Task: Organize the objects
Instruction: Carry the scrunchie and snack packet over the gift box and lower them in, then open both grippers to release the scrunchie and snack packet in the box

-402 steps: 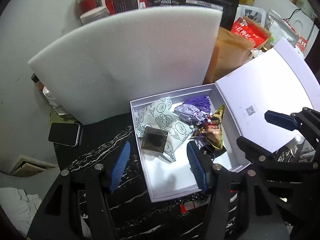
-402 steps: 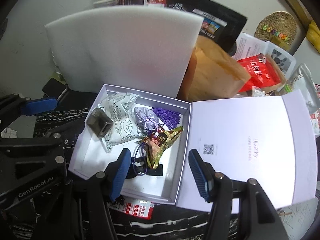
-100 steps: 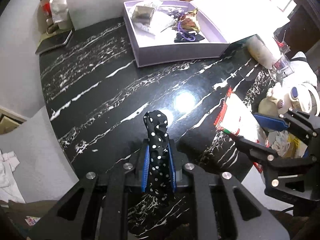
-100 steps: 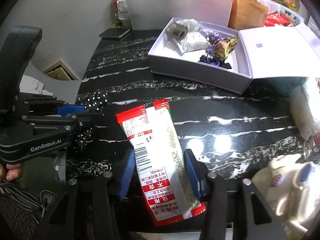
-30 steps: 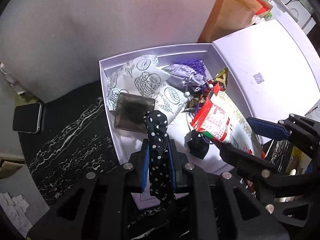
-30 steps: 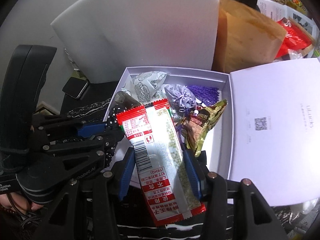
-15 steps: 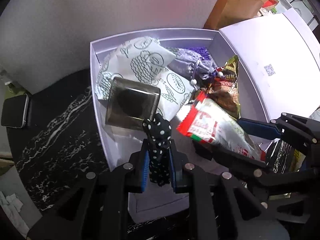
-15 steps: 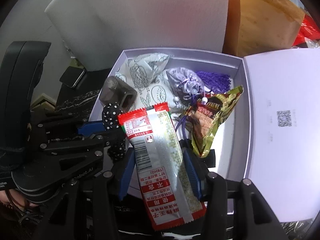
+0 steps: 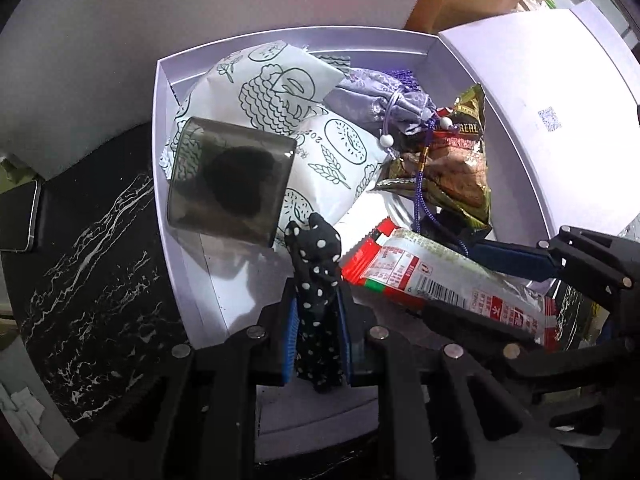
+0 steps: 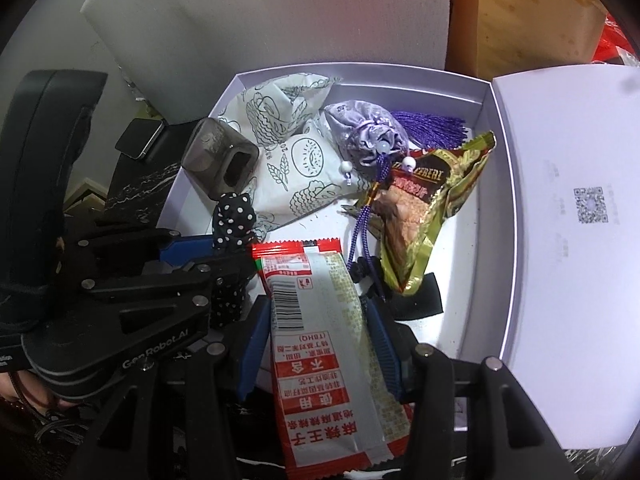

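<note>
My left gripper (image 9: 317, 334) is shut on a black polka-dot cloth (image 9: 318, 304) and holds it over the near part of the open white box (image 9: 160, 128). My right gripper (image 10: 316, 336) is shut on a red and silver snack packet (image 10: 320, 344), also over the box's near edge, just right of the left gripper. The packet also shows in the left wrist view (image 9: 436, 276), the cloth in the right wrist view (image 10: 234, 216). Inside the box lie a patterned white pouch (image 9: 288, 120), a grey case (image 9: 228, 186), a lilac sachet with purple tassel (image 10: 368, 136) and a gold snack bag (image 10: 424, 216).
The box lid (image 10: 580, 216) lies open flat to the right. A white foam board (image 10: 280, 12) stands behind the box, a brown paper bag (image 10: 528, 12) beside it. A phone (image 9: 18, 216) lies on the black marble table (image 9: 92, 280) to the left.
Both grippers have moved closer and lower over the box, still holding the cloth and the packet. The box contents look larger.
</note>
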A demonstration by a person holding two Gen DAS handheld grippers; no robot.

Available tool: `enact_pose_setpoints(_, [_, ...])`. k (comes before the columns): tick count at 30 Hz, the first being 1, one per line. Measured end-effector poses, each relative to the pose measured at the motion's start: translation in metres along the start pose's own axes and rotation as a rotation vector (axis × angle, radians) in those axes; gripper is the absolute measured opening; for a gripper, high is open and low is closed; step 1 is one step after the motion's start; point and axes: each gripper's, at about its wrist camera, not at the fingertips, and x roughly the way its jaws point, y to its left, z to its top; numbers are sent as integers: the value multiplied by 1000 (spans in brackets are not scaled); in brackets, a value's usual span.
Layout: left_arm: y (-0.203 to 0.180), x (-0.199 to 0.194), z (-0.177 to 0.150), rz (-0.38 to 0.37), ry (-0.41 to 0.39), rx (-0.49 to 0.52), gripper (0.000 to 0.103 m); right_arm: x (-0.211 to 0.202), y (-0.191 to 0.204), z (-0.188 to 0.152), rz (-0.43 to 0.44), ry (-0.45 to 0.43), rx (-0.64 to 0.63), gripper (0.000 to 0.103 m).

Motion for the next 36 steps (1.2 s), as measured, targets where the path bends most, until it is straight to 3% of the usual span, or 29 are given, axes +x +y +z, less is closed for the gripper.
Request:
enact_pose_setpoints(17, [-13,2,-13,66,5,53,19,-6,6,-6,-63,42,17,53])
enact_pose_setpoints(20, [-12,5,-15,87,31,37,26,-8,6,-9,-76,41,21,58])
enact_pose_setpoints(24, [-8,1,-22,105,27,9,40,-8,3,-13,-103,40,43,71])
enact_pose_setpoints(25, [-8,0,-23,108,23,6,46,-9,2,-14,-107,38,47,72])
enact_pose_setpoints(33, [-14,-22,-36,134,-24,12,66,-21,1,-19,-131,21,43,72])
enact_pose_setpoints(36, [-13,-35,-42,129,-52,-6,70,-32,-8,-24,-132,-1,40,72])
